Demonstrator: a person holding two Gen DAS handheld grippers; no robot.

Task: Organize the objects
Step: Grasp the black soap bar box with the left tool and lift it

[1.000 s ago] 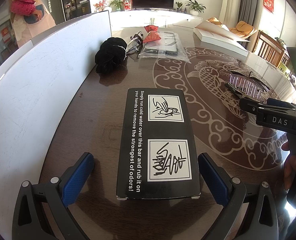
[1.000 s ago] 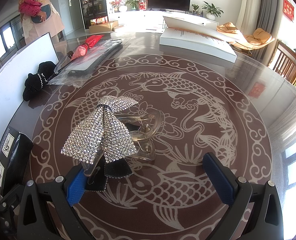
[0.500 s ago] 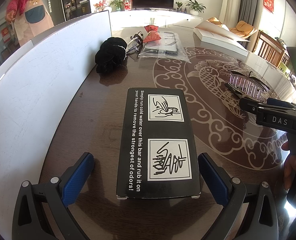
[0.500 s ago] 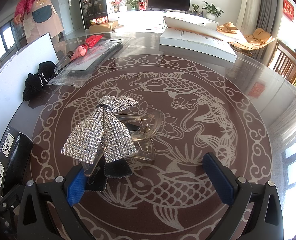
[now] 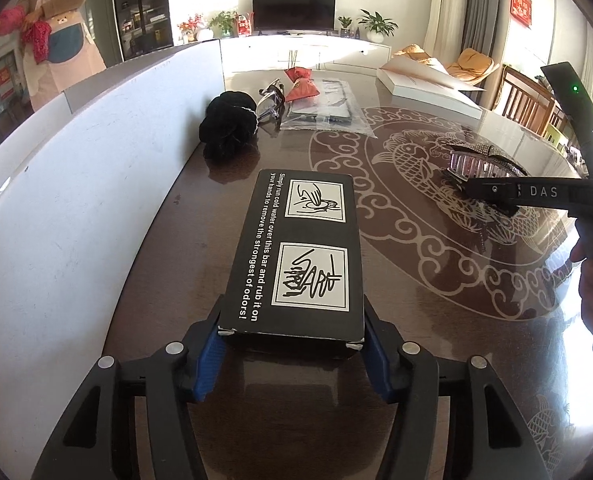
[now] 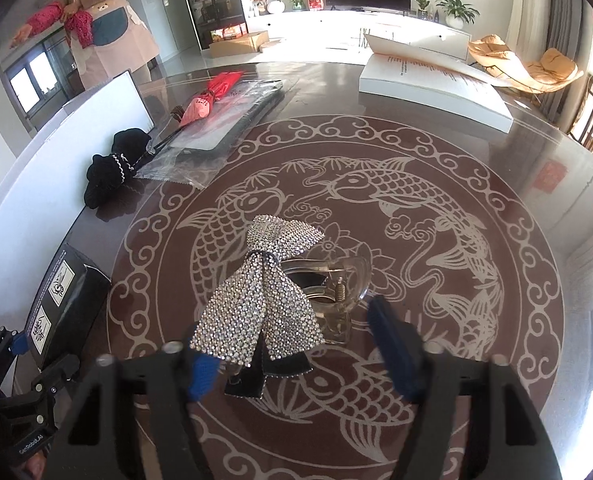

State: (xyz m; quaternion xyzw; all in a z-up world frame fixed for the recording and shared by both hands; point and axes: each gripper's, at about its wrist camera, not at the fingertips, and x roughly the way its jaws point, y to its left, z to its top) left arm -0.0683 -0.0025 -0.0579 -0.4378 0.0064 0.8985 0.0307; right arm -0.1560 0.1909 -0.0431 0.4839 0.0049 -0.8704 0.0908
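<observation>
A black box [image 5: 296, 256] with white print lies on the dark table. My left gripper [image 5: 294, 356] is shut on its near end, blue pads against both sides. The box also shows in the right wrist view [image 6: 62, 304] at the far left. A rhinestone bow hair clip [image 6: 268, 292] with a clear claw lies on the fish pattern. My right gripper [image 6: 300, 356] has closed partway around its near end; the left pad [image 6: 200, 372] touches the bow, the right pad stands just off the claw. The clip [image 5: 480, 164] shows in the left wrist view too.
A white board [image 5: 76, 184] stands along the table's left side. A black scrunchie [image 5: 228, 128], a red pouch [image 5: 300, 84] and a plastic-bagged item [image 5: 324, 112] lie at the far left. A white open box [image 6: 432, 84] sits at the far side.
Both grippers have closed. The left jaws came in onto the black box. The right jaws narrowed around the bow clip. The objects have hardly moved.
</observation>
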